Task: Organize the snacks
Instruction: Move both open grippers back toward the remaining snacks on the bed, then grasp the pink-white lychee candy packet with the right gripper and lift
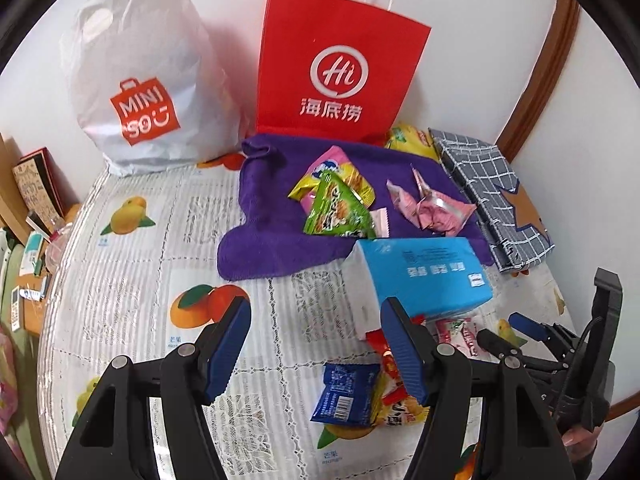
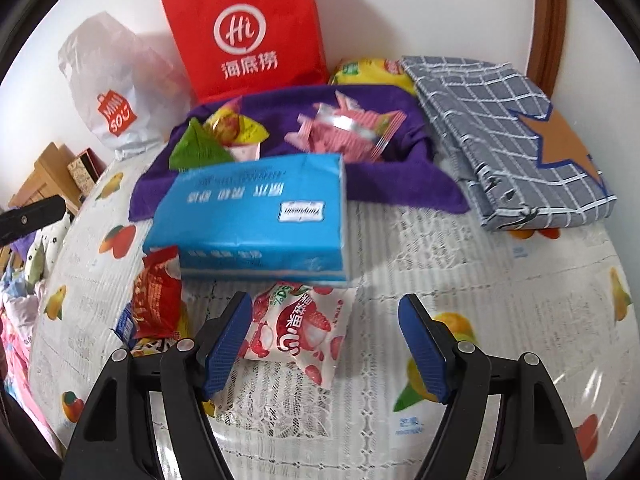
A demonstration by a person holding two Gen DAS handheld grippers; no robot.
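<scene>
Nearest to the right wrist camera lies a white strawberry snack packet [image 2: 294, 330] on the bench [image 2: 500, 280], which has a lace cover with printed fruit. The right gripper [image 2: 326, 344] points steeply down at it; its jaws stand wide with nothing between the pads, and the left blue pad is just beside the packet's edge, though I cannot tell if it touches.

The left gripper [image 1: 316, 354] also tilts downward, jaws wide and empty. Its right pad stands in front of a red and yellow snack packet [image 1: 394, 404], with a dark blue packet [image 1: 344, 394] just beside that one. In the left wrist view the right gripper appears at the right edge, with a bit of the person's hand [image 1: 580, 436] under it.

Behind these snacks is a blue tissue pack [image 2: 256, 216]. Further back a purple towel [image 1: 272, 208] carries a green packet [image 1: 336, 210], a yellow packet [image 1: 352, 182] and pink wrappers [image 1: 432, 208]. A red paper bag [image 1: 340, 68] and a white plastic bag [image 1: 140, 92] stand against the wall, and a grey checked cloth [image 2: 504, 136] lies at the right.
</scene>
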